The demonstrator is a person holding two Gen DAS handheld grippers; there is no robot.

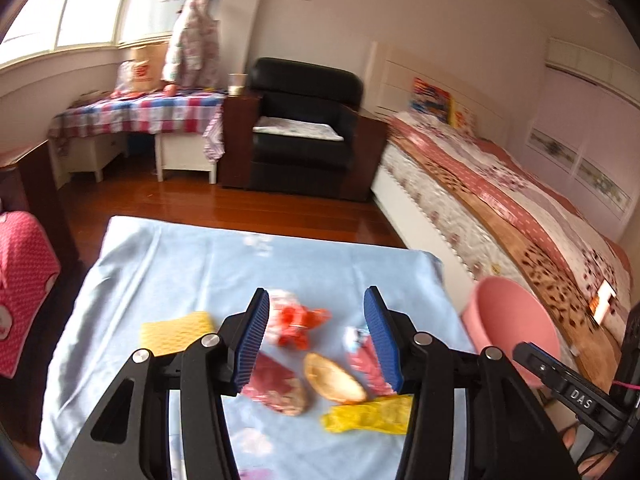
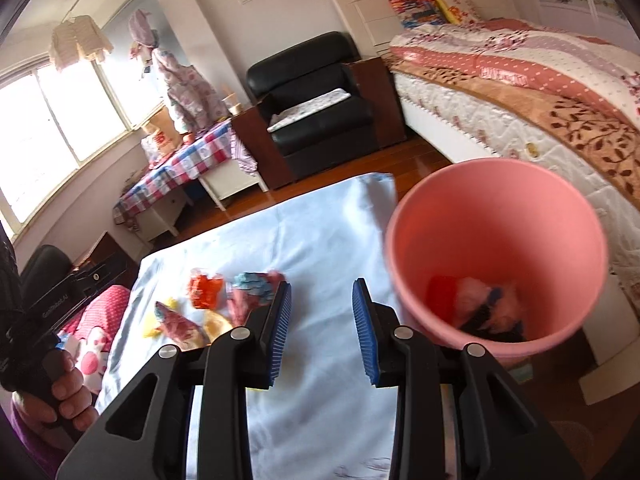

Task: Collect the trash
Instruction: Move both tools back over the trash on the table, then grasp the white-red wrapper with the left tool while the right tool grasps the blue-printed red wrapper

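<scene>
Several pieces of trash lie on the table's light blue cloth (image 1: 200,264): a red-and-white wrapper (image 1: 298,324), a yellow sponge (image 1: 176,330), a maroon wrapper (image 1: 276,384), a brown bread-like piece (image 1: 332,378), a pink-and-blue wrapper (image 1: 362,356) and a yellow crumpled piece (image 1: 372,414). My left gripper (image 1: 316,290) hovers open above them, holding nothing. My right gripper (image 2: 323,283) is open over bare cloth (image 2: 312,232), between the trash (image 2: 206,290) on its left and the pink bin (image 2: 496,232) on its right. The bin holds red, pink and black trash.
The pink bin (image 1: 516,328) stands off the table's right edge, beside a bed (image 2: 540,92). Beyond the table are wooden floor, a black armchair (image 1: 304,120) and a checked-cloth table (image 1: 140,114). A red dotted cushion (image 1: 20,280) sits left. A hand (image 2: 68,396) grips the left tool's handle.
</scene>
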